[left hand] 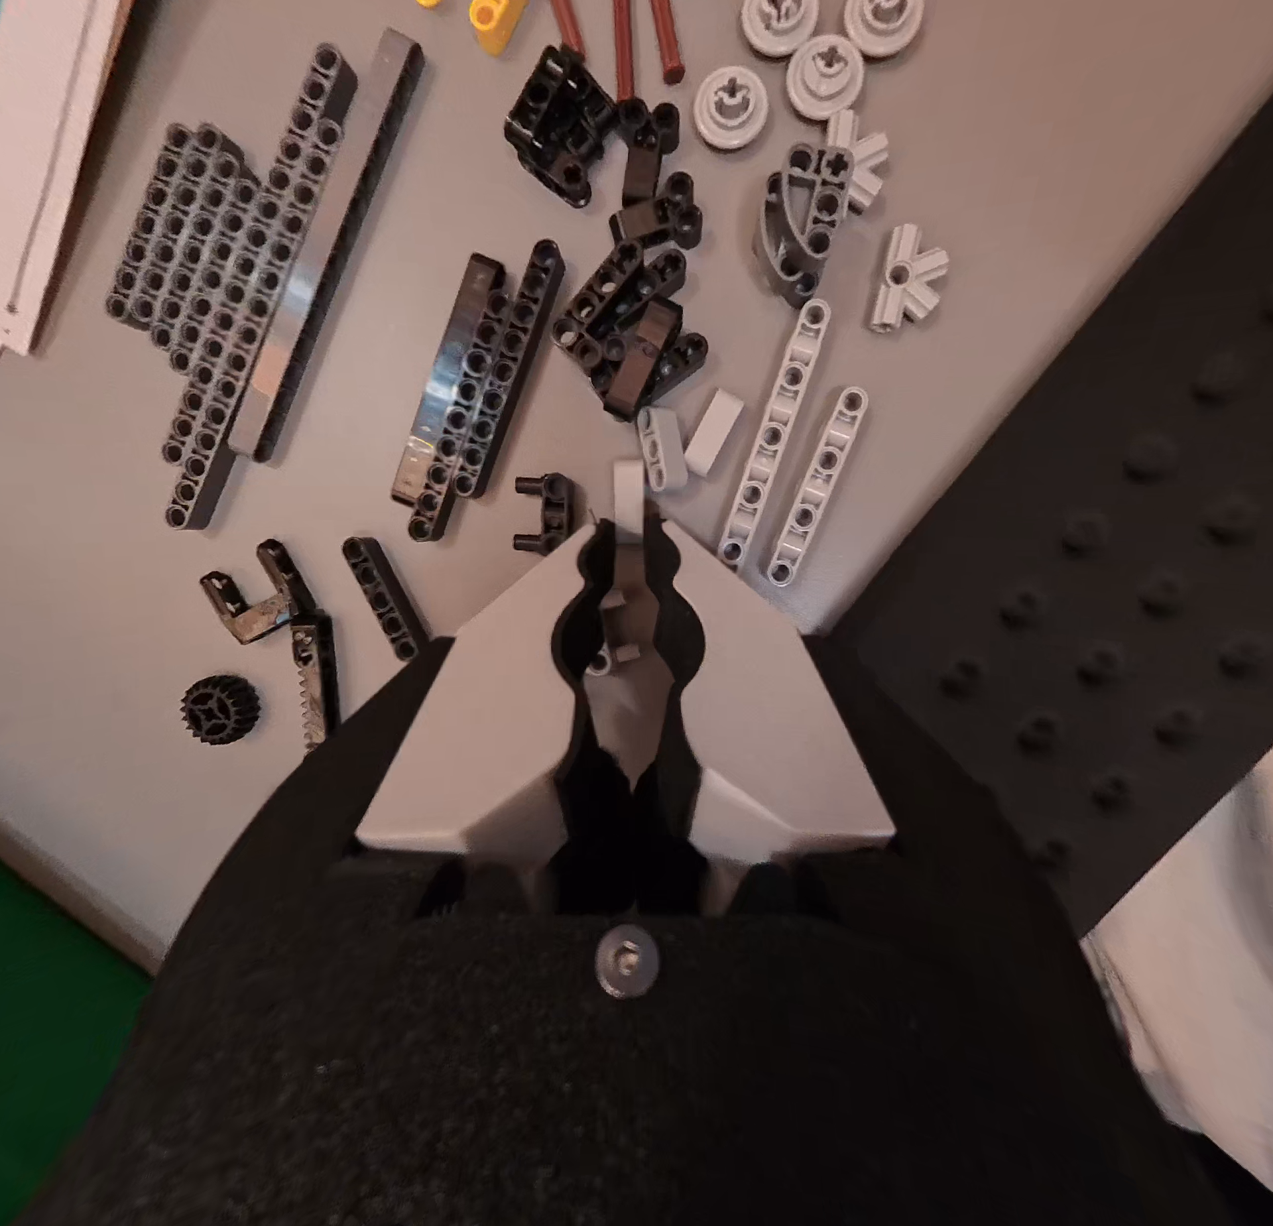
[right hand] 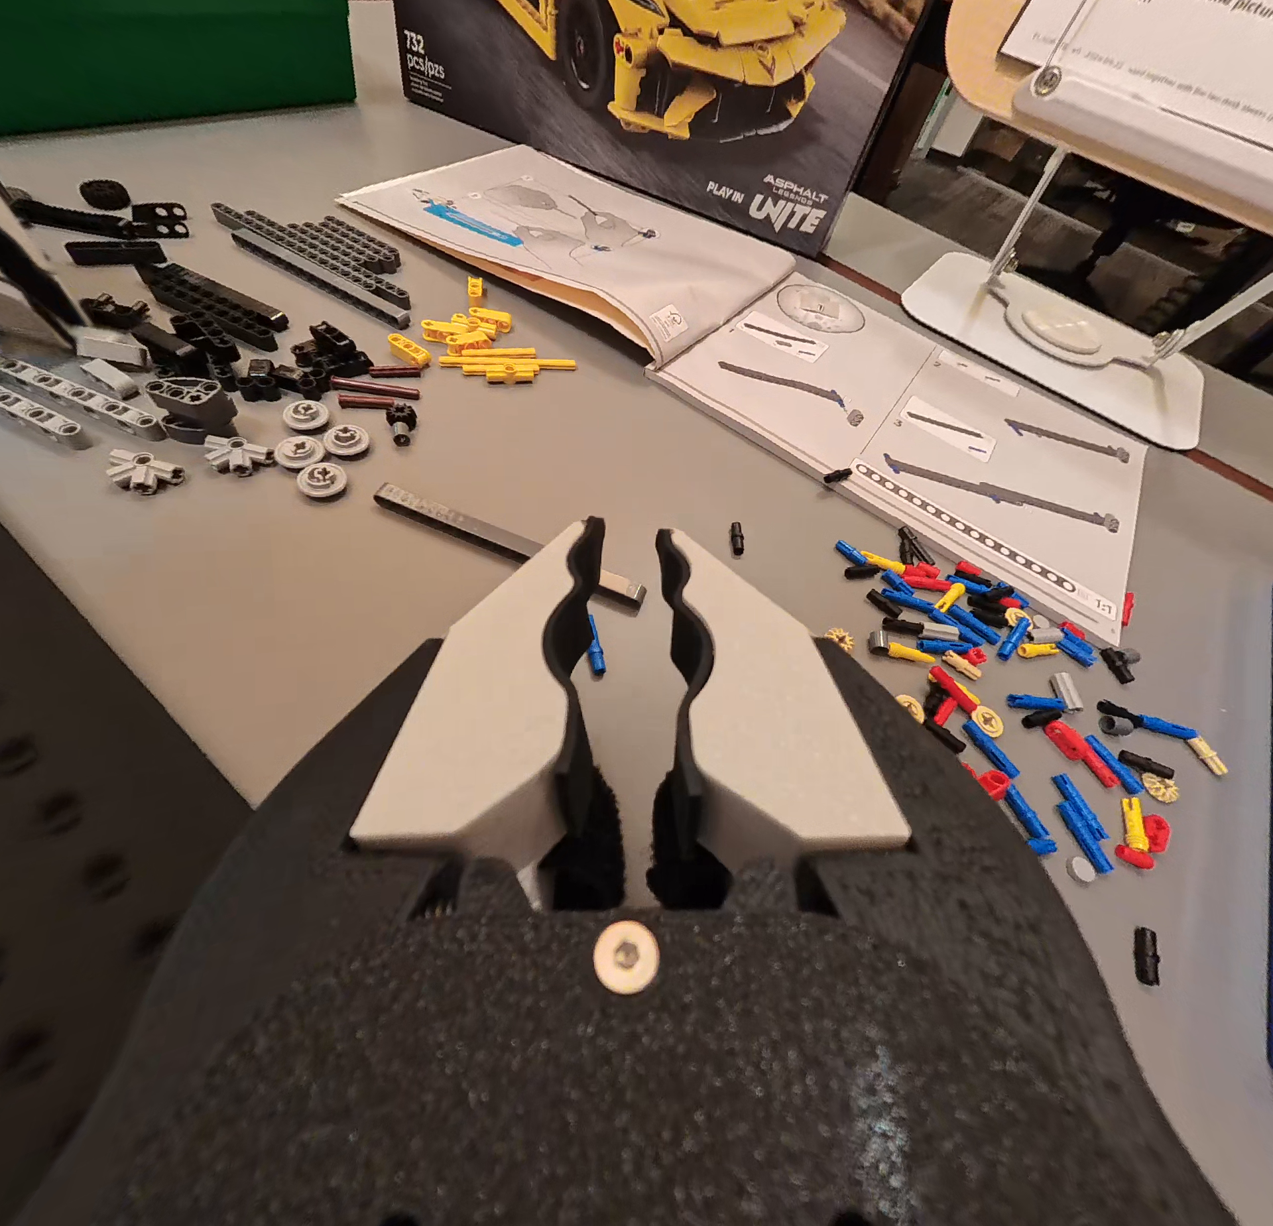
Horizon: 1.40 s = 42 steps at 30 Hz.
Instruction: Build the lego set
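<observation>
My left gripper (left hand: 628,526) is shut on a small light grey beam (left hand: 628,494) that sticks out past its tips, low over the grey table (left hand: 83,642). Around it lie two more short light grey pieces (left hand: 689,438), two thin light grey liftarms (left hand: 778,428), black beams (left hand: 482,380) and a stack of dark grey beams (left hand: 207,263). My right gripper (right hand: 628,530) is open and empty above a long dark grey beam (right hand: 448,514) and a blue pin (right hand: 596,649). The left gripper's tip (right hand: 34,297) shows at the far left of the right wrist view.
A pile of blue, red, black and yellow pins (right hand: 999,676) lies right of my right gripper. An open instruction booklet (right hand: 758,339), the set's box (right hand: 654,70) and a white paper stand (right hand: 1061,339) sit behind. A black studded mat (left hand: 1102,573) borders the table. Grey wheel hubs (left hand: 813,42) lie farther off. The grippers' ends are close to 30 centimeters from one another.
</observation>
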Motion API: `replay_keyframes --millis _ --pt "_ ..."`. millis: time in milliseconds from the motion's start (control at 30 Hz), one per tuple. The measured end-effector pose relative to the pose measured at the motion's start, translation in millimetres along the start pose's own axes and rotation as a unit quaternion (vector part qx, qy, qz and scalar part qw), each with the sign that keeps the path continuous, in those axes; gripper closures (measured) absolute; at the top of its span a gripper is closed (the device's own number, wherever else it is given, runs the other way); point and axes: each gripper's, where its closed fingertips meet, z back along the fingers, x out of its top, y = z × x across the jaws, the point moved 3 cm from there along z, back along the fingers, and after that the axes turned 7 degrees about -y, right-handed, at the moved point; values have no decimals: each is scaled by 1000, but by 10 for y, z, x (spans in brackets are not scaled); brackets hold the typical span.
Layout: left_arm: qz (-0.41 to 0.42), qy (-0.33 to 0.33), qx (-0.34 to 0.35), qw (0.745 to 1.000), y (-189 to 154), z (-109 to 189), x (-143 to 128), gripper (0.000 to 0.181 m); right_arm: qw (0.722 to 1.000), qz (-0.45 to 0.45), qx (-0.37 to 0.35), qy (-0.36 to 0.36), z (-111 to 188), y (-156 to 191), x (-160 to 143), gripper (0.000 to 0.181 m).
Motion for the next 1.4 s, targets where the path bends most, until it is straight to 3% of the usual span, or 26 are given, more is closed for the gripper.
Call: replay_keyframes --millis 167,267,333,400,500,600,733,933,1167,1233,1400 --pt "-4 8 4 1000 4 94 -13 175 1000 -11 3 -9 18 -15 19 165" --pt "-11 32 68 997 216 331 -97 175 1000 -24 2 -15 29 -43 30 165" --pt "-13 1 80 997 247 462 53 175 999 -33 0 -17 31 -63 33 165" --pt "-28 -64 39 997 62 461 429 175 999 -42 0 -19 31 -84 35 165" --pt "-44 -120 -62 990 -452 162 1047 175 998 -62 -8 -26 44 -142 45 165" --pt "-89 -98 -120 984 -888 -305 1367 175 996 -77 -25 -44 90 -213 79 165" --pt "-146 -56 -129 979 -1106 -716 1490 175 991 -98 -56 -67 161 -336 109 165" --pt "-170 -28 -99 980 -1094 -961 1561 175 985 -151 -44 -73 154 -420 85 165" --pt "-166 -37 -105 980 -1101 -1003 1573 174 984 -157 -42 -66 123 -428 61 165" --pt "-157 -44 -106 981 -1092 -1001 1581 164 985 -154 -41 -61 112 -418 53 165" --pt "-118 -94 -122 981 -994 -865 1689 161 986 -152 -38 -63 113 -407 55 165"
